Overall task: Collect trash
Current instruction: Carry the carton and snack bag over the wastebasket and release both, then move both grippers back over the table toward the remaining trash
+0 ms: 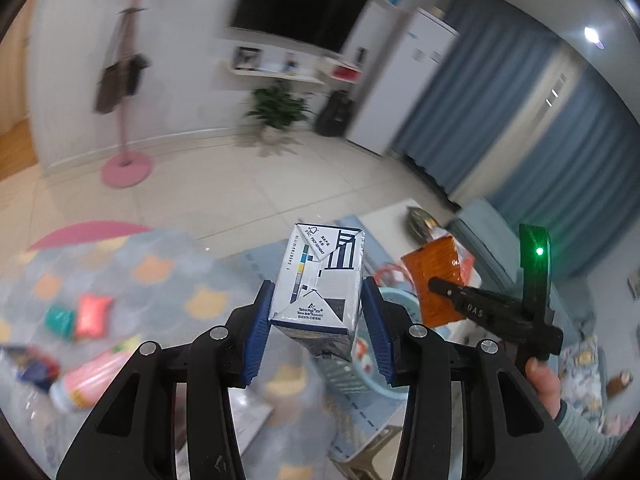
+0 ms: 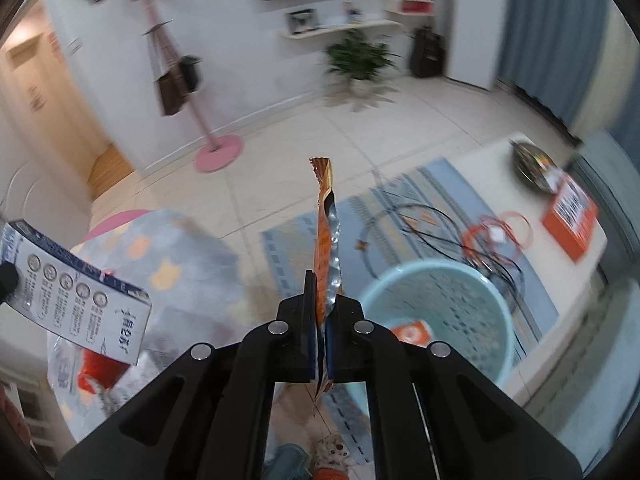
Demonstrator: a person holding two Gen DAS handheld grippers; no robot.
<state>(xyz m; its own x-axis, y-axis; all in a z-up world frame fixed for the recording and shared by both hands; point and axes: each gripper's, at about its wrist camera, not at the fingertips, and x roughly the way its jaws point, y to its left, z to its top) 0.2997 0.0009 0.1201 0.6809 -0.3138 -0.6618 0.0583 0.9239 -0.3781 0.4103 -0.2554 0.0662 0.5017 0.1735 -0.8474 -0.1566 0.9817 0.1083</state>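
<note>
My left gripper (image 1: 318, 320) is shut on a white and blue drink carton (image 1: 320, 284), held up in the air; the carton also shows at the left of the right wrist view (image 2: 76, 292). My right gripper (image 2: 320, 340) is shut on a flat orange snack wrapper (image 2: 326, 236), which stands edge-on; in the left wrist view the wrapper (image 1: 434, 280) hangs to the right of the carton. A light blue waste basket (image 2: 436, 320) stands below and right of the right gripper, with an orange packet (image 2: 412, 332) inside. The basket also shows behind the carton in the left wrist view (image 1: 396, 300).
A table with a cat-pattern cloth (image 1: 160, 276) carries a red packet (image 1: 94, 316), a green packet (image 1: 60, 320) and a pink bottle (image 1: 88, 380). A low white table (image 2: 560, 280) holds cables (image 2: 492, 236) and an orange box (image 2: 570, 212). A pink coat stand (image 2: 218, 156) is on the tiled floor.
</note>
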